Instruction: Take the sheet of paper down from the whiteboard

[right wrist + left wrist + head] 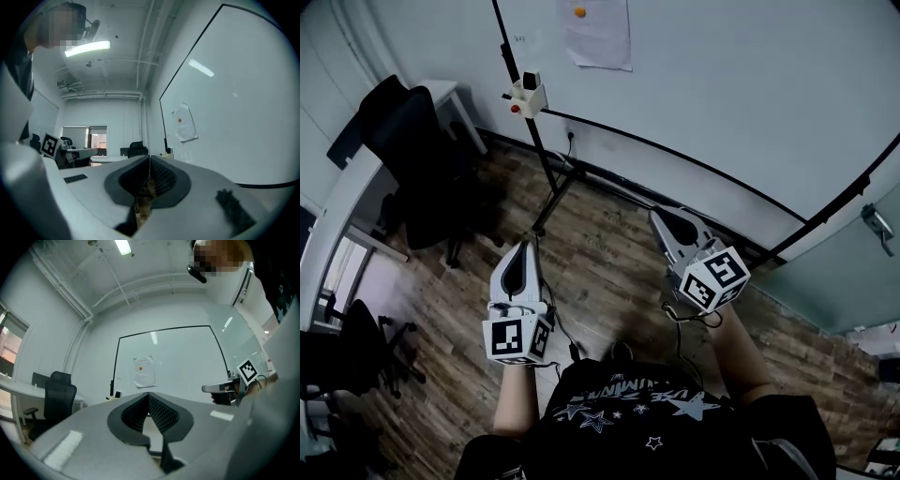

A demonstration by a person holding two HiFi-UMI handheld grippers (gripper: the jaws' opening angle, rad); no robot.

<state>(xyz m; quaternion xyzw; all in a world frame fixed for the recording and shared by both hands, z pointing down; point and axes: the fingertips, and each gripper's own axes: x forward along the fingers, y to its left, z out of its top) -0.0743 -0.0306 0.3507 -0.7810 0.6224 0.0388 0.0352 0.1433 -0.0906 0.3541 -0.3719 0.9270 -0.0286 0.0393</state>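
The sheet of paper (600, 36) hangs on the whiteboard (741, 84), pinned near its top by an orange magnet (579, 12). Both grippers are held over the floor, well short of the board. My left gripper (523, 247) is shut and empty; my right gripper (660, 218) is also shut with nothing in it. In the left gripper view the paper (144, 371) is straight ahead above the closed gripper (148, 395). In the right gripper view the paper (184, 123) is ahead to the right on the slanting board, beyond the closed gripper (149, 157).
The board's black stand (546, 159) rises from the wood floor, with a small tray (526, 96) holding board tools. A black office chair (412, 155) and a white desk (342, 202) are at the left. A glass partition (853, 272) is at the right.
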